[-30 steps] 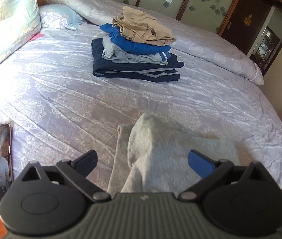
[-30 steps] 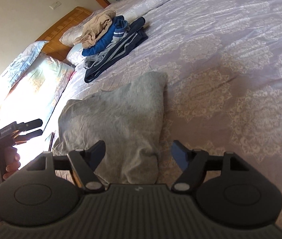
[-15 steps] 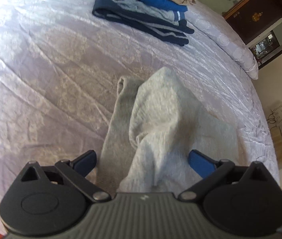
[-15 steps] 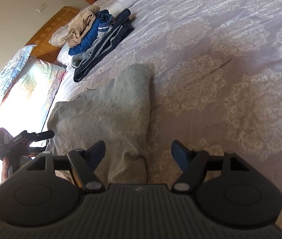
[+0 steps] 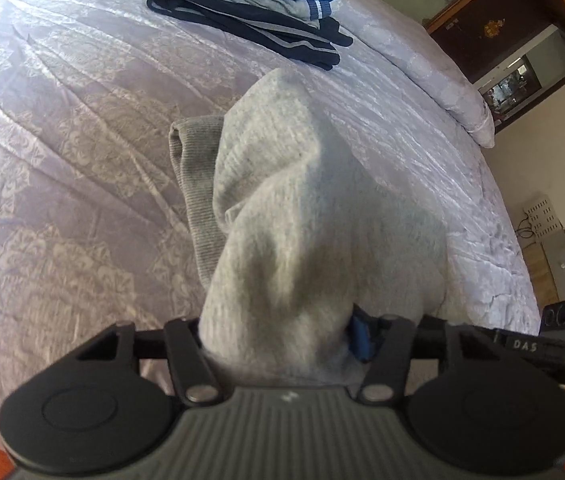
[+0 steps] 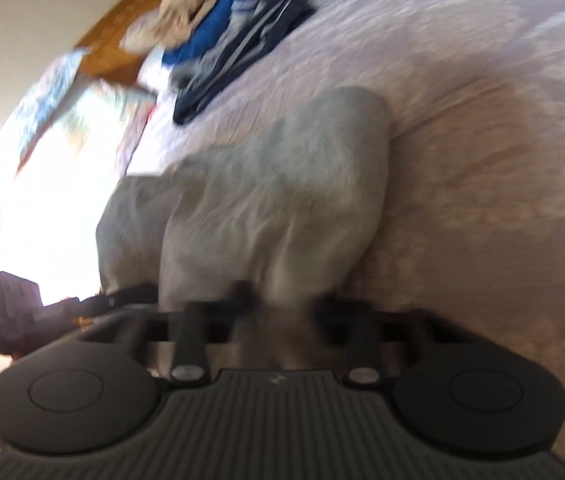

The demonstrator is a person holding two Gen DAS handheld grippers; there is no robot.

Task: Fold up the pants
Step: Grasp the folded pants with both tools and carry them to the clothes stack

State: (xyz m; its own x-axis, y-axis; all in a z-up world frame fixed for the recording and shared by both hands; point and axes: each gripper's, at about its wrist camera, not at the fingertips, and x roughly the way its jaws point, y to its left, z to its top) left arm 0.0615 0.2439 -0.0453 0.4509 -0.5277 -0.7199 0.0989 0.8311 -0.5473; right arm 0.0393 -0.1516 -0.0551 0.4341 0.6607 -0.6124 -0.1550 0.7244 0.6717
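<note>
Grey pants (image 5: 302, 208) lie partly folded on the lilac bedspread (image 5: 62, 140). My left gripper (image 5: 278, 332) is shut on the near edge of the pants, the cloth bunched between its fingers and hiding the tips. In the right wrist view, which is blurred, the same grey pants (image 6: 282, 184) reach up to my right gripper (image 6: 282, 304), whose fingers have closed on their near edge. The left gripper (image 6: 70, 304) shows at the left edge of that view, at the other side of the pants.
A stack of folded clothes (image 5: 258, 12), navy, grey, blue and tan, sits farther up the bed, also in the right wrist view (image 6: 226, 36). Pillows (image 6: 74, 120) and a wooden headboard (image 6: 122, 32) lie beyond. A rolled quilt (image 5: 442, 80) runs along the bed's far side.
Both grippers have gone from open to shut on the near edge of the grey pants. Both cameras have dropped closer to the cloth; the right view is now blurred by motion.
</note>
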